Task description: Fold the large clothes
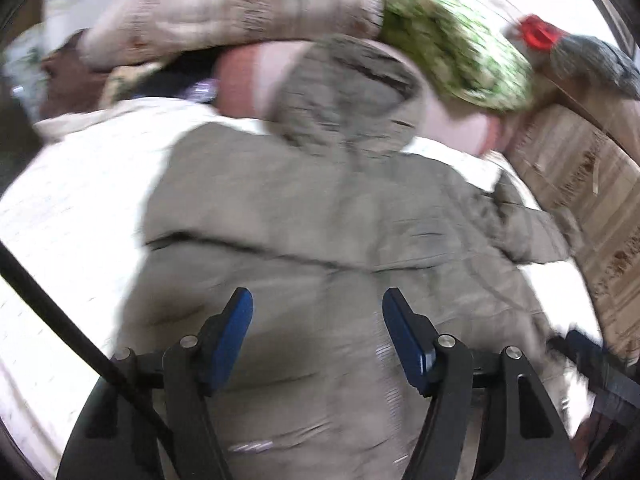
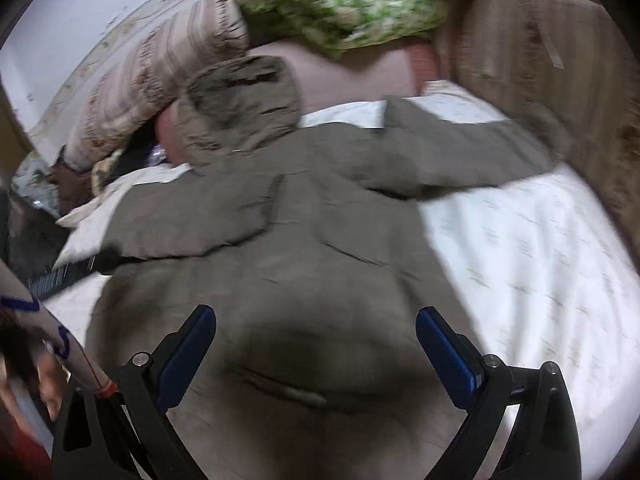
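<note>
Meanwhile, we hold both grippers over a grey-green hooded coat [image 1: 320, 208] spread flat on the white bedsheet [image 1: 80, 200]. Our left gripper [image 1: 318, 300] and right gripper [image 2: 316, 318] have their jaws apart, gripping nothing. One sleeve [image 2: 472, 152] stretches sideways; the hood [image 1: 344, 92] lies against pillows [image 1: 232, 4].
</note>
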Demonstrator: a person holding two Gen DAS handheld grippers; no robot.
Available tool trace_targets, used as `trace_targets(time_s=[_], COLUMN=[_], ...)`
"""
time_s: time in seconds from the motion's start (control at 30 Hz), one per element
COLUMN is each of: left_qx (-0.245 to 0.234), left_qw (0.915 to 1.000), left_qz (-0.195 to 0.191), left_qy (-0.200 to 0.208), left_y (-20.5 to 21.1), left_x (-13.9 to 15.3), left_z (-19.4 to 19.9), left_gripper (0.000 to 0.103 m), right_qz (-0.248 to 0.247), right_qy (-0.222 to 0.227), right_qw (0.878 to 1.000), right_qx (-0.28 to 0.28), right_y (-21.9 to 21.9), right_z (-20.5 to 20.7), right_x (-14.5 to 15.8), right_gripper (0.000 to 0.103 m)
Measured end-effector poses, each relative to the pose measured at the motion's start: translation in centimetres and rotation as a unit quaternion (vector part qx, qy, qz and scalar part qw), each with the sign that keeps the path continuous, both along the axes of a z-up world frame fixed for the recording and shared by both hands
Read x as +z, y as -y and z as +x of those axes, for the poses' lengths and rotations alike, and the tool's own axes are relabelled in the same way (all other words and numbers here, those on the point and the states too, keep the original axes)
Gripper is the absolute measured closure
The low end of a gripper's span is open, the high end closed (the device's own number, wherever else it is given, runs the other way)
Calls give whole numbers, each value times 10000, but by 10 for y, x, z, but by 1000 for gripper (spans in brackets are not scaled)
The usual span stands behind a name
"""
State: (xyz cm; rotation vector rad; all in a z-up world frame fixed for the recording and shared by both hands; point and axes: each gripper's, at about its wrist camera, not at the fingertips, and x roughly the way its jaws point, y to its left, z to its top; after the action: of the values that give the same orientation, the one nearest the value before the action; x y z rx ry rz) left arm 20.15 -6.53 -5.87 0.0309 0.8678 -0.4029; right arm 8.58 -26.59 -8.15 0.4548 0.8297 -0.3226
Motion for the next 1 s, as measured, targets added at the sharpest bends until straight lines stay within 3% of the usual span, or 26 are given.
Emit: trace_targets(time_s=[0.17, 0.27, 0.37, 0.4, 0.47, 0.53, 0.63, 0.73, 0.83, 1.0], left_qx=[770, 1204, 1484, 1609, 1740, 1789, 1962, 1972, 1928, 1920], left_qw=[9961, 9891, 9819, 9796, 9786, 9786, 9753, 9774, 9791, 9769], left_qz=[-161, 252, 648, 738, 766, 796, 888, 742, 628, 858], left_qy=[407, 806, 988, 949, 782, 638, 501, 177, -174, -385], left_y=[-66, -85, -101, -105, -116, -124, -131, -137, -136, -126], left_x=[-10, -13, -18, -21, -25, -30, -37, -47, -60, -76], left_z=[-7, -2, 9, 15, 24, 30, 37, 42, 48, 54], left_gripper=[37, 37, 36, 36, 36, 36, 36, 36, 37, 36], right_qz=[-121, 58, 736, 859, 1047, 1000, 363, -242, -304, -398], right_qy=[-261, -737, -994, -974, -993, -1031, -1204, -1340, -1500, -1791], right_qw=[9994, 9971, 9923, 9915, 9895, 9896, 9914, 9879, 9844, 9798], right_qx=[207, 204, -50, -127, 0, -34, -352, -746, -866, -801], right_y=[-3, 3, 11, 12, 11, 15, 31, 51, 70, 71], right_z=[93, 152, 189, 195, 206, 210, 208, 202, 202, 214], right_x=[-25, -58, -86, -88, -85, -77, -60, -49, -55, -87], right_gripper=[1, 1, 10, 15, 59, 77, 80, 81, 81, 77])
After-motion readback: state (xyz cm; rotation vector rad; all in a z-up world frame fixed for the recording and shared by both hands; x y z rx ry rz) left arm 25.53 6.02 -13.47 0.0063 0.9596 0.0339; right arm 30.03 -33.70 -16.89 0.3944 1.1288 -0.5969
